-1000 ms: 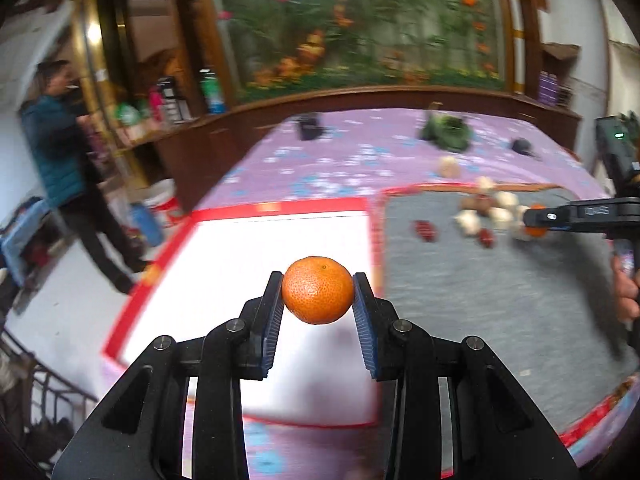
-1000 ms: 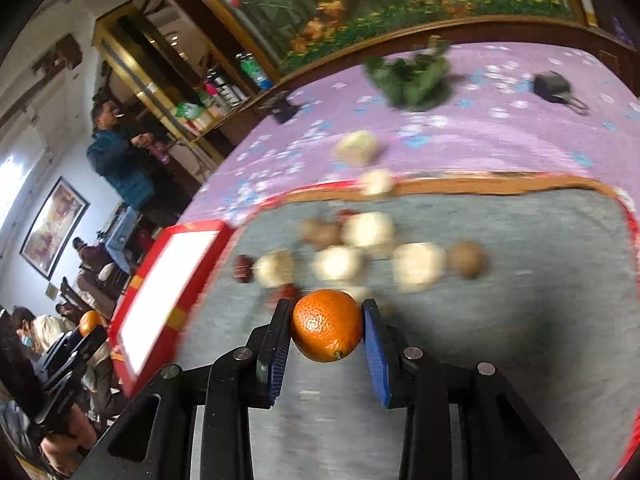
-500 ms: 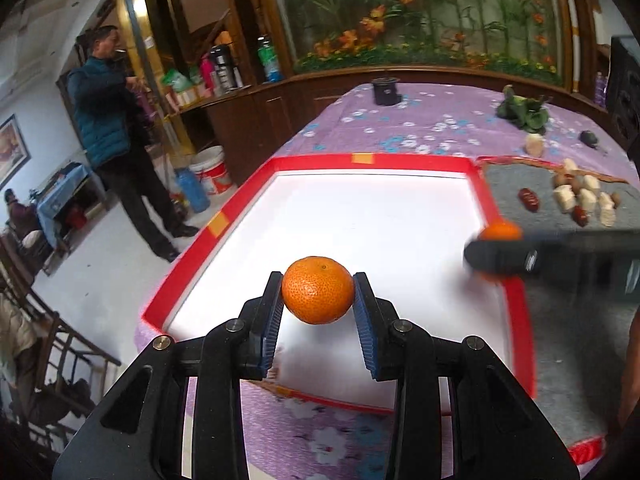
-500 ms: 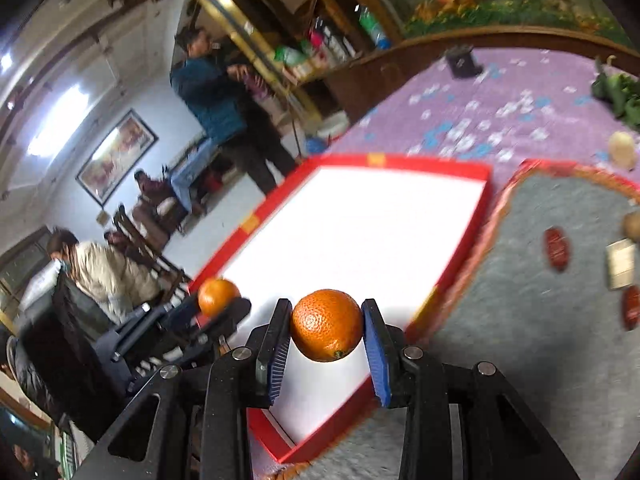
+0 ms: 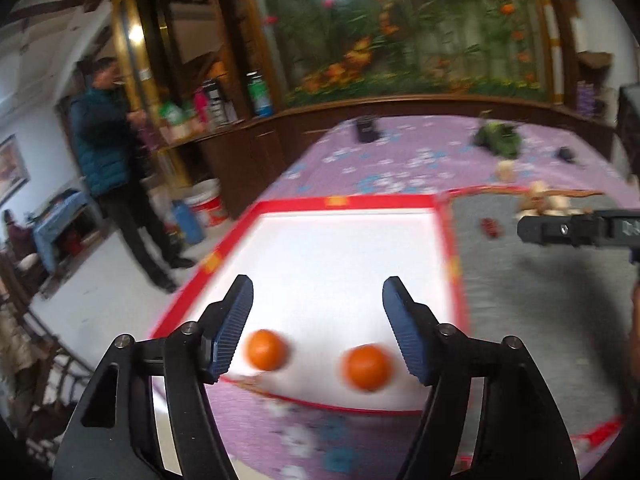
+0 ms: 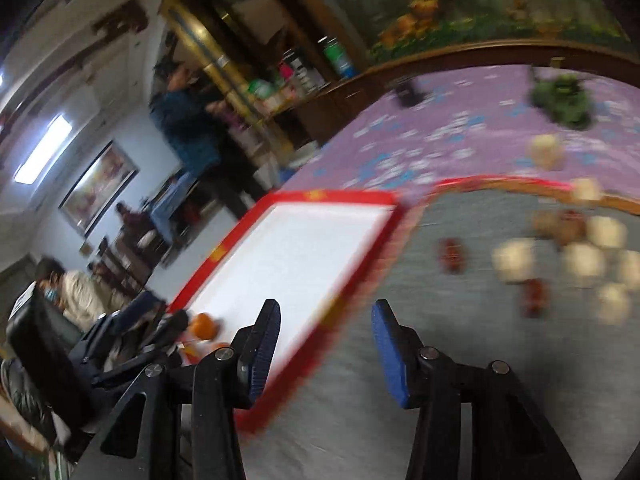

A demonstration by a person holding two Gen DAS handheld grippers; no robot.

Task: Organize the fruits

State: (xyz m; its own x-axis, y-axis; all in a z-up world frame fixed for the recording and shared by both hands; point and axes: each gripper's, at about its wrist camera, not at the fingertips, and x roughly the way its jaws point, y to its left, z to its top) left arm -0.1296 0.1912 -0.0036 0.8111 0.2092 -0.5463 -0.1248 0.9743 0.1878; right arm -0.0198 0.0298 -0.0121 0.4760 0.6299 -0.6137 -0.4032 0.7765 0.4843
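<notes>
Two oranges lie on the white tray [image 5: 344, 248] with a red rim, near its front edge: one [image 5: 265, 354] to the left and one [image 5: 367, 367] to the right. My left gripper [image 5: 316, 332] is open and empty above them. My right gripper [image 6: 325, 344] is open and empty over the tray's right rim and the grey mat [image 6: 460, 360]; it shows in the left wrist view [image 5: 568, 230] as a dark bar. In the right wrist view one orange [image 6: 203, 326] shows beside the left gripper's fingers.
Several pale fruits [image 6: 516, 260] and dark red ones [image 6: 452, 256] lie on the grey mat at the right. A green vegetable [image 6: 564, 100] and a black object [image 5: 366, 130] sit on the purple cloth behind. A man [image 5: 116, 168] stands left of the table.
Both grippers have opened and let go of their oranges, which now lie on the white tray. Both grippers have pulled back and the right one has swung toward the grey mat.
</notes>
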